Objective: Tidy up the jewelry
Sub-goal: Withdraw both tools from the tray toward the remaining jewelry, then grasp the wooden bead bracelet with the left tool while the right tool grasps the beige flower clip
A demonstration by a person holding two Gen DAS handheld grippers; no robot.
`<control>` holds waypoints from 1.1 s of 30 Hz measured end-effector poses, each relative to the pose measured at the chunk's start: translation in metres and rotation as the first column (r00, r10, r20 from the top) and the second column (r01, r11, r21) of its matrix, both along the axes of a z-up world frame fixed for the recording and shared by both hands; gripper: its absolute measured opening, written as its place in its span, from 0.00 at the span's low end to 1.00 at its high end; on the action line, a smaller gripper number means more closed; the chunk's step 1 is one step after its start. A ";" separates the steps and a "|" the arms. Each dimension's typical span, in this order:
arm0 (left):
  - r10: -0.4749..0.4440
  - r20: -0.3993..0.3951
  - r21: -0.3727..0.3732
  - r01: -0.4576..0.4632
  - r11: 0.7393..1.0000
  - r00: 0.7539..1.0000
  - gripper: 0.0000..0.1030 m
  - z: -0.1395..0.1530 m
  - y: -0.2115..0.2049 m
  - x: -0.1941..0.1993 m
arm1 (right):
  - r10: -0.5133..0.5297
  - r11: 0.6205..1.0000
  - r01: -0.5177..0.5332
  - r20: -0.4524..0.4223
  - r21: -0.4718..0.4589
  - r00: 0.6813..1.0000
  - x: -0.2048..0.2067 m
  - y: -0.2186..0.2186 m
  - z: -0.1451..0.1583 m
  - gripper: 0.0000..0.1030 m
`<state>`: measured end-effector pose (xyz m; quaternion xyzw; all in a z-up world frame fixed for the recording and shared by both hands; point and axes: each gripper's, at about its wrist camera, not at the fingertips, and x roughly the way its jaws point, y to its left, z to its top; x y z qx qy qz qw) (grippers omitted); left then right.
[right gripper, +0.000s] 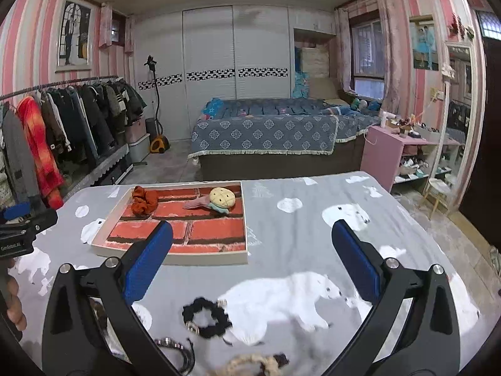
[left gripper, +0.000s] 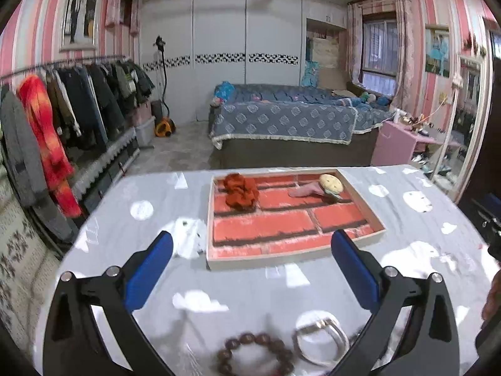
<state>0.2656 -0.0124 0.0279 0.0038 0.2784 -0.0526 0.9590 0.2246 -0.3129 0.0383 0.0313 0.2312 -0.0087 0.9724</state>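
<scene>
A brick-patterned tray (left gripper: 216,260) (right gripper: 175,258) lies on the table and holds an orange scrunchie (left gripper: 241,191) (right gripper: 144,201) and a pineapple-shaped hair clip (left gripper: 327,185) (right gripper: 219,202). My left gripper (left gripper: 252,247) is open and empty above the table near the tray's front edge. Below it lie a brown bead bracelet (left gripper: 255,355) and a clear bangle (left gripper: 322,341). My right gripper (right gripper: 252,236) is open and empty. Below it lie a black scrunchie (right gripper: 206,316), a dark cord bracelet (right gripper: 180,352) and a braided band (right gripper: 253,363).
The table has a grey polar-bear cloth (right gripper: 297,294). A clothes rack (left gripper: 62,119) stands to the left, a bed (left gripper: 281,125) behind, a pink shelf (right gripper: 388,153) and a mirror (right gripper: 454,131) to the right. The left gripper's body (right gripper: 22,228) shows at the right wrist view's left edge.
</scene>
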 end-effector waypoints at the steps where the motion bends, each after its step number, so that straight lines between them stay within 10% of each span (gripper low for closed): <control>1: 0.002 0.009 -0.021 -0.002 1.000 1.000 0.96 0.000 0.004 -0.006 | 0.007 1.000 -0.007 -0.007 0.018 1.000 -0.003 -0.002 -0.001 0.96; 33: 0.098 -0.061 0.014 -0.098 0.995 0.993 0.96 -0.075 0.052 -0.073 | -0.106 0.991 0.098 -0.080 -0.096 0.991 -0.065 -0.014 -0.083 0.96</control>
